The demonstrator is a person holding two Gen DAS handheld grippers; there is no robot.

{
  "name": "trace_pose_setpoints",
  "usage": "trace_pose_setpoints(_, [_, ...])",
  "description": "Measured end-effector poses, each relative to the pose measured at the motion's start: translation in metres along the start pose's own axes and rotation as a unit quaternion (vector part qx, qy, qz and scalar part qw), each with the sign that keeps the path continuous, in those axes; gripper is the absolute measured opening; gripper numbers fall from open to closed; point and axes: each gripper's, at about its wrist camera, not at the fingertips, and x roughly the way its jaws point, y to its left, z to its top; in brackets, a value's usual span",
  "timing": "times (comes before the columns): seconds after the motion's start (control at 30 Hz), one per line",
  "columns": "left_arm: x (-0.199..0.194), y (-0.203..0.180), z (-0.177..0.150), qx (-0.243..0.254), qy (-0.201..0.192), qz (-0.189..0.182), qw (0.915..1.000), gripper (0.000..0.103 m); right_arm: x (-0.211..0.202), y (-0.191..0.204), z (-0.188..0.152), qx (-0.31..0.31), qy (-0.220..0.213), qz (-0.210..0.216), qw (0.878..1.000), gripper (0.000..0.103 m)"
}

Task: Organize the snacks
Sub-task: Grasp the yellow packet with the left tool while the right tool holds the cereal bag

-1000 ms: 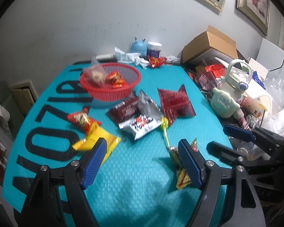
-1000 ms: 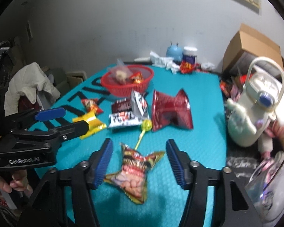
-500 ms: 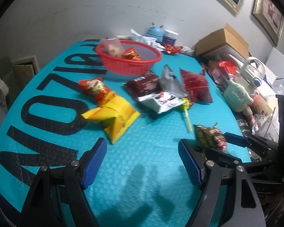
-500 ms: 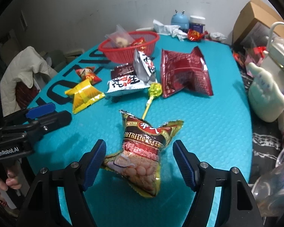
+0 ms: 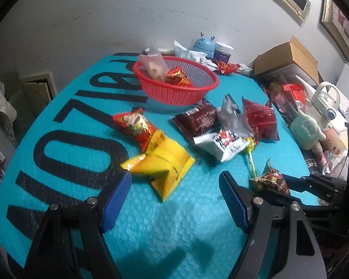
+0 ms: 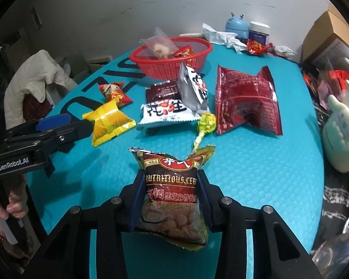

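From my right wrist camera I see the red basket (image 6: pixel 172 59) at about twelve o'clock on the teal tabletop (image 6: pixel 256 162); it holds a clear pouch (image 6: pixel 160 43) propped against its far left rim and a small red-and-gold packet (image 6: pixel 185 52) beside it, nothing else that I can make out. My right hand-held gripper (image 6: pixel 171 197) has just been closing, and its blue pads now press both sides of the brown cereal snack bag (image 6: pixel 172 193), which reads "NUTRITIOUS CER…" above a line of Chinese characters. At eleven o'clock of that bag lies a white peanut packet (image 6: pixel 166 112) with large black characters, a silver packet (image 6: pixel 194 90) leaning over it, a dark brown packet (image 6: pixel 161 91) behind, and a big dark red bag (image 6: pixel 246 100) at one o'clock. My left hand-held gripper (image 5: pixel 174 200) hangs released, jaws wide, with a yellow packet (image 5: pixel 161 167) just beyond its pads at twelve o'clock; its body, seen at nine o'clock from the right wrist camera, bears "GenRobot.AI". Large black letters run across the tabletop.
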Motion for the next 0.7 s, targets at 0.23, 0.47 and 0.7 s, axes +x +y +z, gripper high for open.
trace_pose_setpoints(0.23, [0.016,0.004,0.019,0.013,0.005,-0.004,0.9999,0.077,0.008,-0.005,0.014,-0.002,0.002,0.007,1.0,0.041])
trace_pose_setpoints(0.47, [0.046,0.005,0.025,0.023,0.037,0.001,0.9991,0.077,0.016,-0.01,0.019,0.001,0.01,0.015,1.0,0.042])
trace_pose_setpoints(0.7, [0.069,0.007,0.017,0.032,0.071,0.005,0.997,0.077,0.018,-0.01,0.02,-0.001,0.01,0.014,1.0,0.042])
